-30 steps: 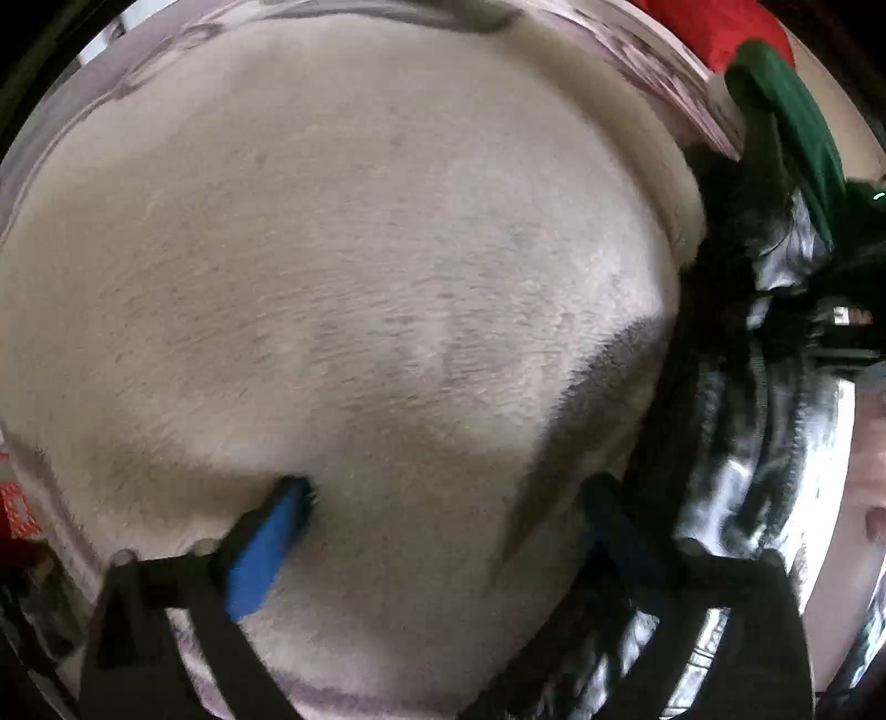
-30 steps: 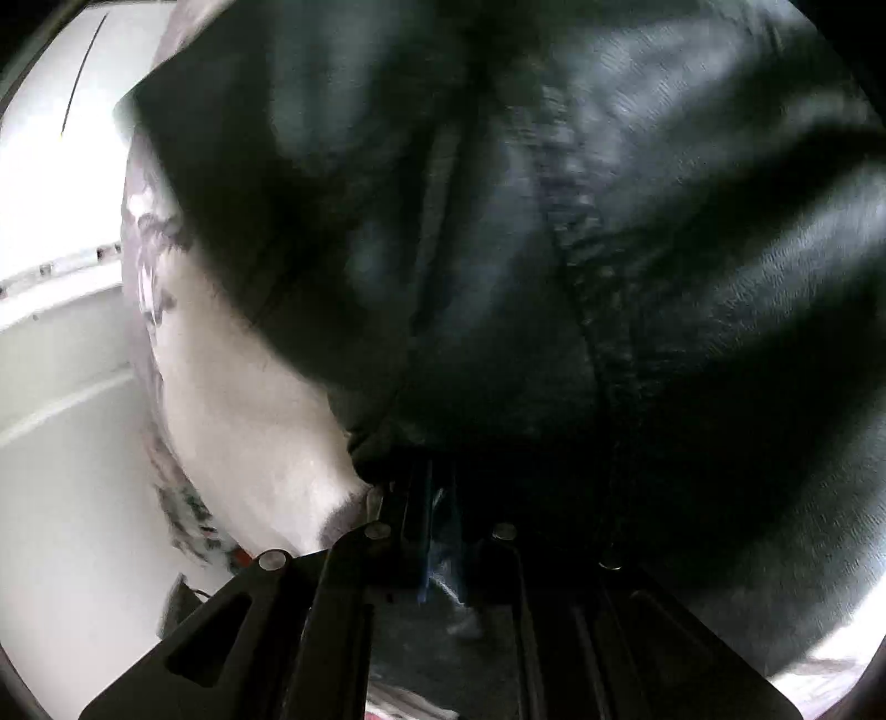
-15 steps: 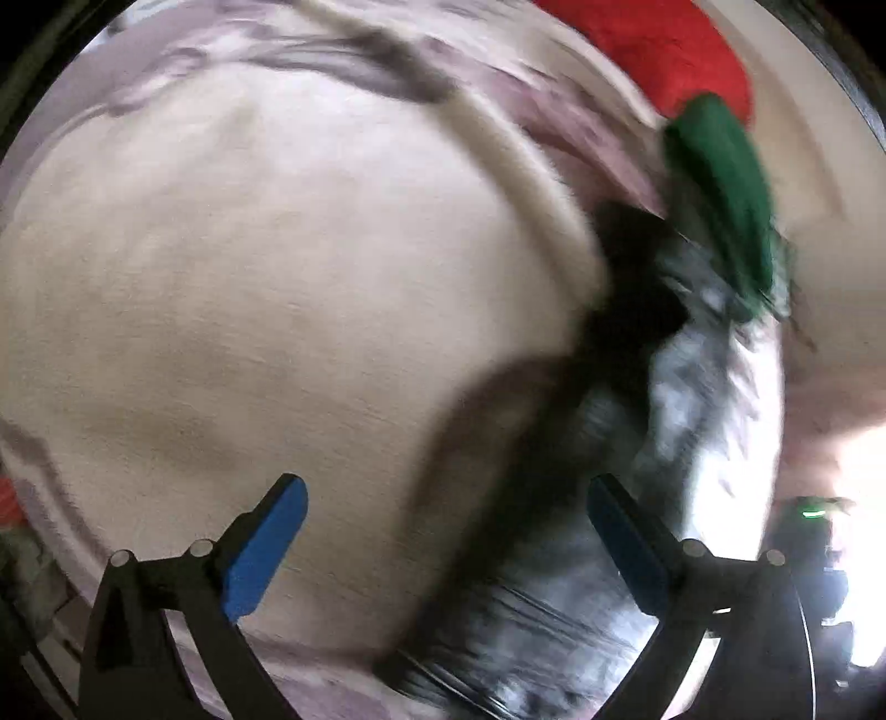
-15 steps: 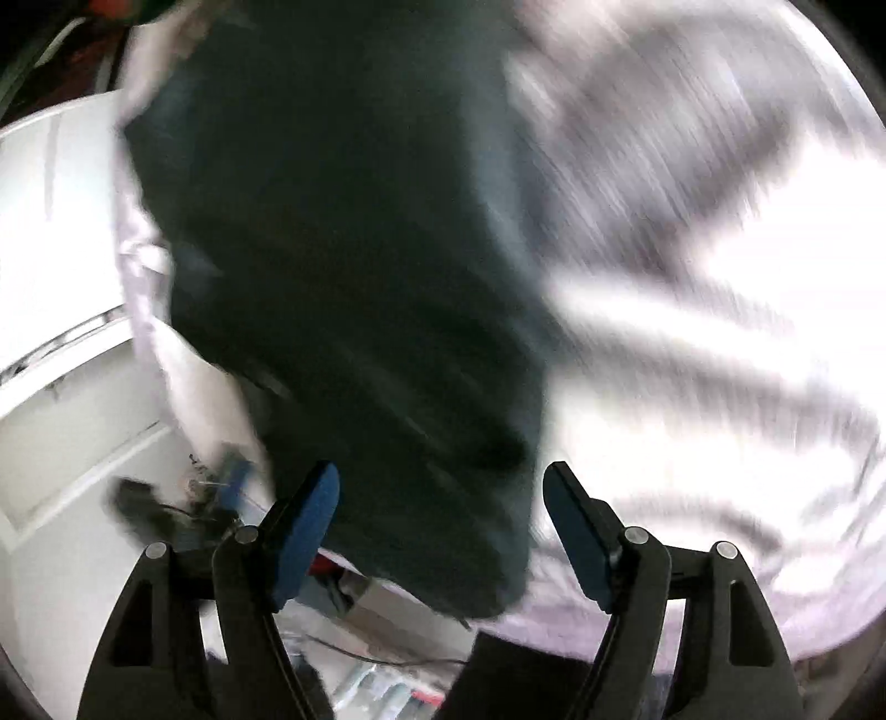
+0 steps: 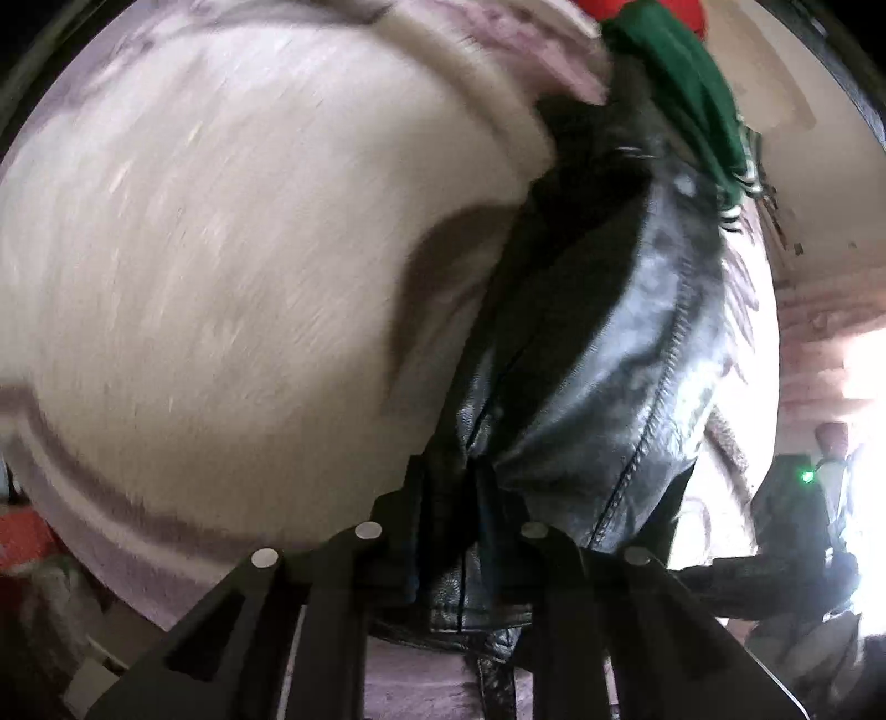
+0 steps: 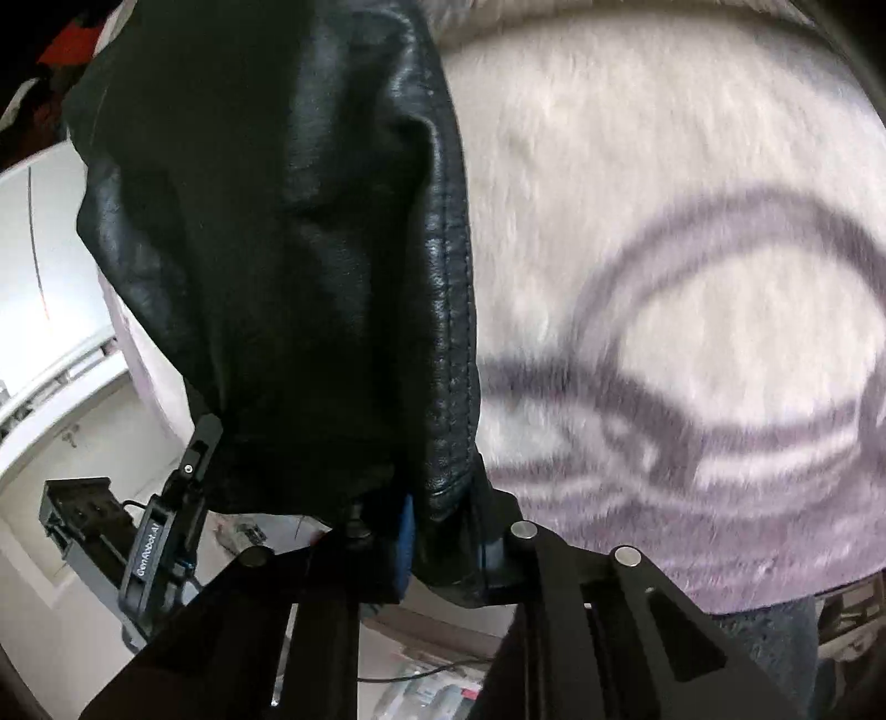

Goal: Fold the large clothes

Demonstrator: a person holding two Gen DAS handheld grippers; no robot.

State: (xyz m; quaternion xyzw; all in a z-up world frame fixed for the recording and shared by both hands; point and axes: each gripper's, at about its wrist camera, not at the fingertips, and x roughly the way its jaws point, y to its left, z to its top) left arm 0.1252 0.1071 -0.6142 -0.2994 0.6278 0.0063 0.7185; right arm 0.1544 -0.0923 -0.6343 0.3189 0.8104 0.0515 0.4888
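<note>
A black leather jacket [image 5: 598, 343] lies on a fuzzy white blanket [image 5: 232, 232] with purple line patterns. My left gripper [image 5: 448, 498] is shut on the jacket's near edge, leather bunched between its fingers. In the right wrist view the same jacket [image 6: 288, 232] hangs in dark folds at the left, and my right gripper [image 6: 437, 515] is shut on its stitched hem. The blanket [image 6: 664, 221] fills the right of that view.
A green garment [image 5: 686, 83] and a red one [image 5: 681, 11] lie at the blanket's far edge. The other gripper's body [image 6: 166, 520] shows at lower left in the right wrist view, over a white floor [image 6: 44, 266] with clutter below.
Both grippers were open half a second ago and have closed on the jacket's edge. A second ago the right one was shut on the jacket, then let go and regripped.
</note>
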